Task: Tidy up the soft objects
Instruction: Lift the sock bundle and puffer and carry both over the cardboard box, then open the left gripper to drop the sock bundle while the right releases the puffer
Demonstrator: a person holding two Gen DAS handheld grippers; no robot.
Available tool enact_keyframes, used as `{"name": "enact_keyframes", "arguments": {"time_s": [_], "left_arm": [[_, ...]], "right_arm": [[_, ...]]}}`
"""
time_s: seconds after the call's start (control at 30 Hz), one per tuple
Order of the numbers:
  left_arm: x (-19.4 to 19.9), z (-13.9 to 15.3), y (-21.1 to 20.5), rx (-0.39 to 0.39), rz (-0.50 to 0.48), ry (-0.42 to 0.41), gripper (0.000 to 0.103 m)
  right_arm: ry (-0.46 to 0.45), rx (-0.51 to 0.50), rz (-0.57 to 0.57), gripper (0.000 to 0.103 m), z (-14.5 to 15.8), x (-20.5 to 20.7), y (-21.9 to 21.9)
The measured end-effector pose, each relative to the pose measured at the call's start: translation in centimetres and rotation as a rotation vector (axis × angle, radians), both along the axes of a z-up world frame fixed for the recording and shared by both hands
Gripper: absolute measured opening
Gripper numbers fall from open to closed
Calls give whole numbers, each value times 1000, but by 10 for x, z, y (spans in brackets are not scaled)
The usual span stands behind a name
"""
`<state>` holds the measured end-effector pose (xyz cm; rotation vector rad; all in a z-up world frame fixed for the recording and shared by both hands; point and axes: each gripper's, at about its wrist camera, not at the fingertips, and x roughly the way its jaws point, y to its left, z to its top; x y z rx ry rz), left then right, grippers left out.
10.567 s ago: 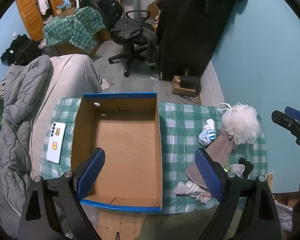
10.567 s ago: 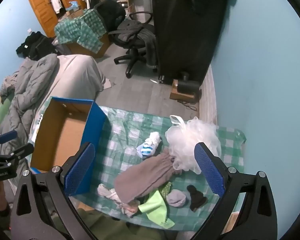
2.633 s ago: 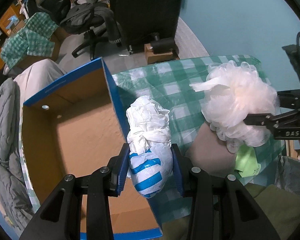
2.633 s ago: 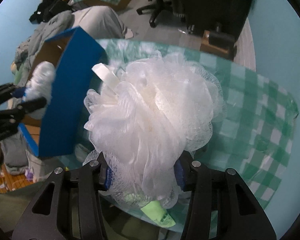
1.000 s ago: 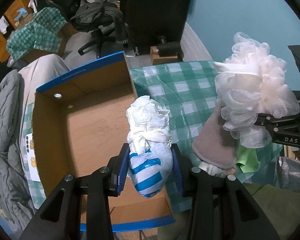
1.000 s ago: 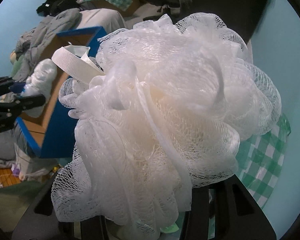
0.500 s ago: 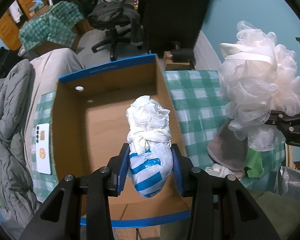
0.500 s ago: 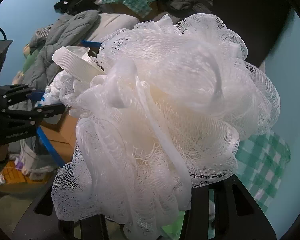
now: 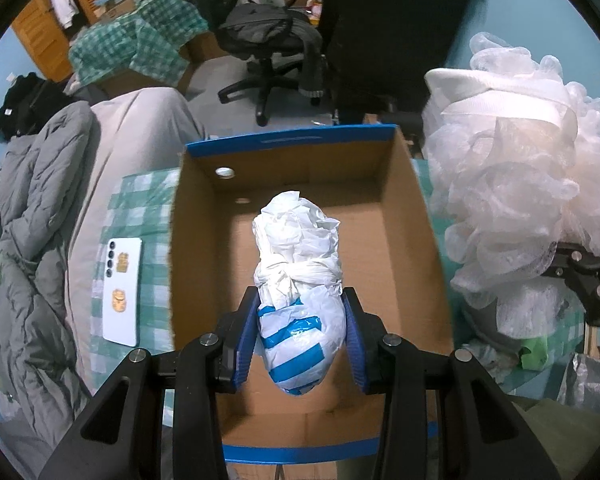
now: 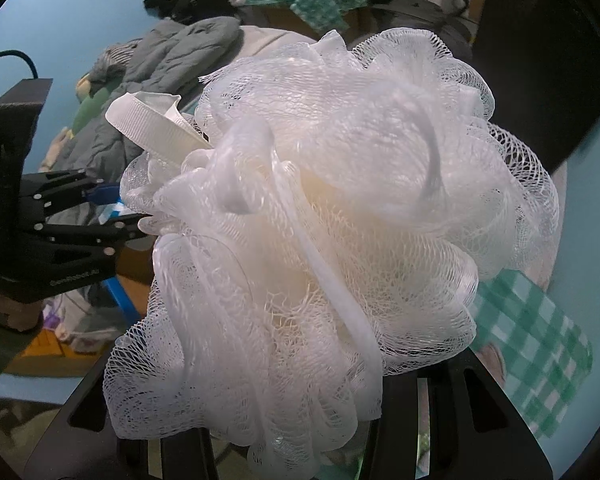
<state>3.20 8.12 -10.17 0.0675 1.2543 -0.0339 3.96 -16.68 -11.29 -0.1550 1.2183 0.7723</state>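
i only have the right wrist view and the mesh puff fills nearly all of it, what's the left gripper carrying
Observer: The left gripper is clamped on a knotted plastic bag bundle, white with blue stripes.
Operator: is it over the box yet
Observer: Yes, the bundle hangs above the open cardboard box, whose visible floor is bare.
Operator: anything beside the box i should avoid
Observer: A white phone lies on the checked cloth on the box's left side in the left wrist view.

No text, label or number reads clearly anywhere.
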Motion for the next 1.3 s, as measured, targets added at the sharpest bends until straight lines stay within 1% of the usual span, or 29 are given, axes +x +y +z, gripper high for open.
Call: {"name": "enact_keyframes", "arguments": {"time_s": [0.23, 0.27, 0.5, 0.6, 0.7, 0.8, 0.87, 0.9, 0.97, 1.03, 1.13, 1.3], "left_arm": [[8, -8, 27, 0, 38, 3, 40], [10, -11, 32, 0, 44, 5, 40], [21, -25, 48, -9, 62, 25, 40], [26, -33, 53, -14, 63, 40, 41], [30, -39, 54, -2, 65, 58, 41], [32, -42, 55, -3, 69, 67, 47], [32, -42, 56, -1, 68, 77, 59], [31, -42, 56, 3, 66, 79, 60], [28, -40, 56, 8, 58, 79, 61], [26, -37, 56, 21, 55, 75, 65], [21, -30, 56, 28, 57, 59, 68], [14, -19, 59, 9, 83, 47, 68]], "right_arm": [[17, 3, 40, 41, -6, 10, 36], [19, 2, 44, 41, -6, 10, 35], [31, -35, 74, 41, -16, 22, 75], [46, -50, 77, 43, -21, 23, 79], [73, -58, 73, 46, -27, 28, 88], [93, -73, 65, 57, -30, 30, 91], [94, -81, 60, 67, -31, 30, 90], [85, -87, 54, 69, -29, 30, 89], [62, -114, 39, 70, -27, 29, 89], [54, -125, 28, 70, -25, 30, 86], [57, -100, 20, 71, -19, 29, 83], [43, -85, 9, 73, -9, 32, 83]]}}
